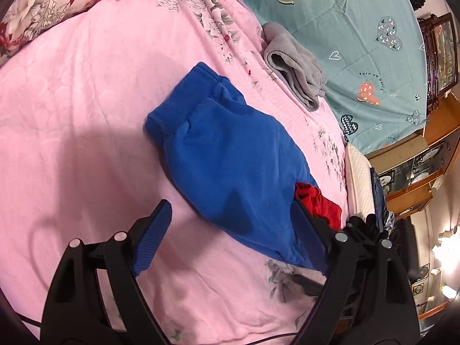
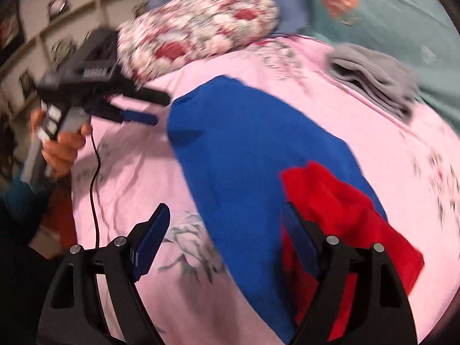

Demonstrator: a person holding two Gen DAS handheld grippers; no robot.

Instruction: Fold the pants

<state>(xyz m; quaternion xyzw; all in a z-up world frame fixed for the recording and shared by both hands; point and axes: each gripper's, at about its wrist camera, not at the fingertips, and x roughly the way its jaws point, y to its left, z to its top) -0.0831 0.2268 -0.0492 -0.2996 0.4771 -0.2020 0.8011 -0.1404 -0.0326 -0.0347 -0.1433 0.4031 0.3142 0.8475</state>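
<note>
The blue pants [image 1: 230, 149] lie folded into a long bundle on the pink bed cover [image 1: 72, 115], cuffed ends at the far end. My left gripper [image 1: 230, 208] stands open over their near end, jaws wide, pads pressing on nothing. In the blurred right wrist view the blue pants [image 2: 244, 143] run away from the camera. My right gripper [image 2: 225, 208] is open above their near part, its right finger over the edge of a red garment [image 2: 345, 215]. The left gripper [image 2: 156, 108], held in a hand [image 2: 63, 149], is to the left of the pants.
A red garment [image 1: 316, 201] lies against the pants' near right side. Beyond them sits a folded grey garment [image 1: 293, 63] at the edge of a teal quilt [image 1: 359, 43]. A floral pillow [image 1: 57, 0] lies at the back left. A dark cable [image 2: 96, 178] trails over the cover.
</note>
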